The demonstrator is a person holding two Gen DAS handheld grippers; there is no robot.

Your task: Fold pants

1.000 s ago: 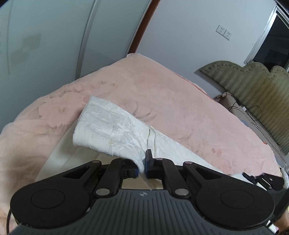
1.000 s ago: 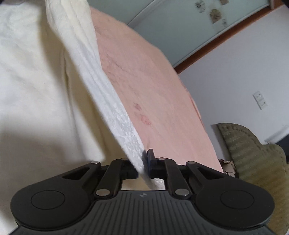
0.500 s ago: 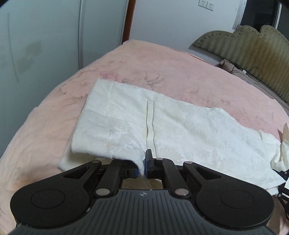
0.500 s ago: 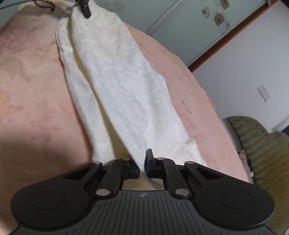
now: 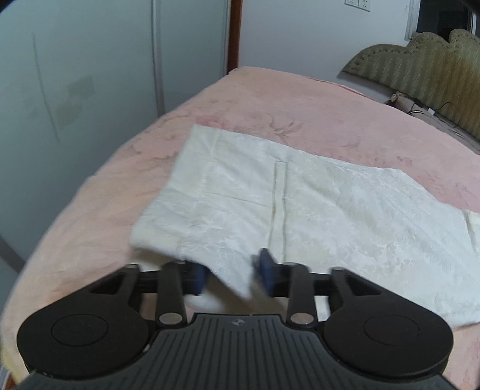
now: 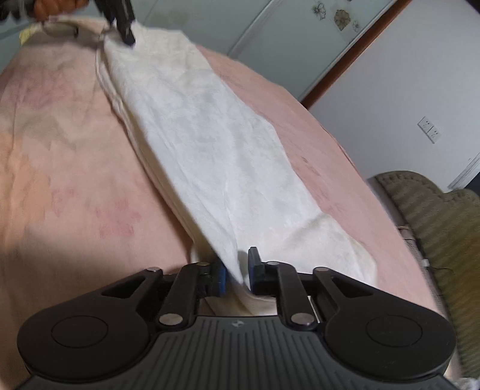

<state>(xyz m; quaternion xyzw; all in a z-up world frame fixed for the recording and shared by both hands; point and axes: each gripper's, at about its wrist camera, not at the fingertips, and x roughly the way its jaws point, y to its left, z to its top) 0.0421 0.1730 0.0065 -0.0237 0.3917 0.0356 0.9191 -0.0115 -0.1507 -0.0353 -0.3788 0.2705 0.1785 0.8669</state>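
White pants (image 5: 300, 204) lie flat on a pink bed (image 5: 300, 99), folded lengthwise, waistband at the left. My left gripper (image 5: 232, 277) is open at the near waist corner; the cloth edge hangs loose between its jaws. In the right wrist view the pants (image 6: 210, 144) stretch away as a long strip. My right gripper (image 6: 237, 276) is open, jaws a little apart, with the leg hem lying between them. The left gripper's tip (image 6: 124, 21) shows at the far end of the pants.
The pink bedspread (image 6: 60, 150) surrounds the pants. A green padded headboard (image 5: 420, 63) and a cable stand beyond the bed. Frosted wardrobe doors (image 5: 75, 75) and a white wall with sockets (image 6: 429, 129) border the bed.
The pants were lowered from the air and laid flat on the bed. Both grippers, shut on the cloth before, have opened and let it go.
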